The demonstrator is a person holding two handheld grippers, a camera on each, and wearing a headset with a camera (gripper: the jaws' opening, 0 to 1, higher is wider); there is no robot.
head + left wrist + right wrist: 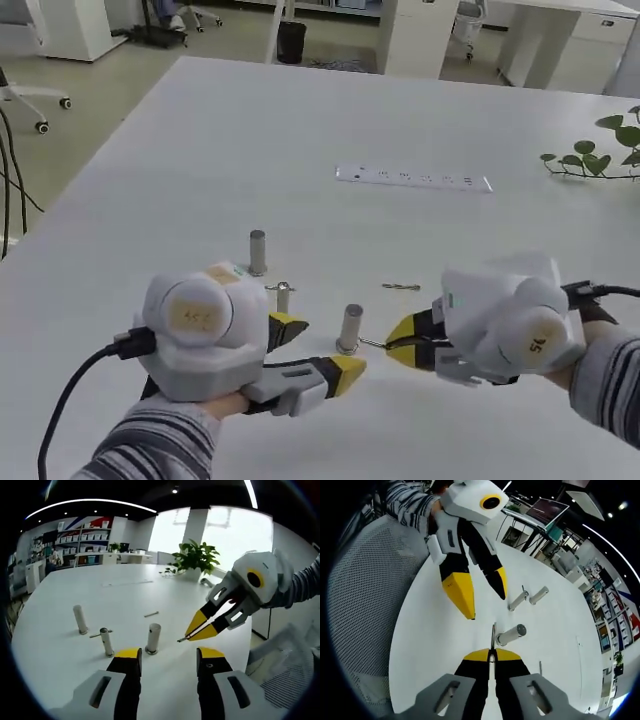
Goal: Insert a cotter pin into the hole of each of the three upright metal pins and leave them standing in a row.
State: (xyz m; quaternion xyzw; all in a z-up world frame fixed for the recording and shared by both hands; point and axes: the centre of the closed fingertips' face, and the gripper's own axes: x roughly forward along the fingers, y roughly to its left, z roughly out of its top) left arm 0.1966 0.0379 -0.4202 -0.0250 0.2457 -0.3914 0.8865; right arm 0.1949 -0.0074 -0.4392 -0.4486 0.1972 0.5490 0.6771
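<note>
Nearest grey cylindrical metal pin (351, 326), upright toward the near edge of the white table (300, 150) — unpinned. Silver cotter pin (372, 344): clenched in the right gripper (403, 343), tip just beside that pin. Left gripper (333, 346): released, close by. Middle pin (283, 296): cotter fitted; far pin (258, 252): bare. Spare cotter pin (400, 287) lies beyond. Step, likely — second insertion; next needs tip lined with hole

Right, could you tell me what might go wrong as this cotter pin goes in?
1. The nearest metal pin stands ungripped just ahead of the open left gripper; a push from the cotter pin could topple it.
2. The right gripper pinches that thin cotter pin by one end, so it may swivel or slip if it misses the hole.
3. One left jaw sits close to the middle pin, already fitted, and could knock it.
</note>
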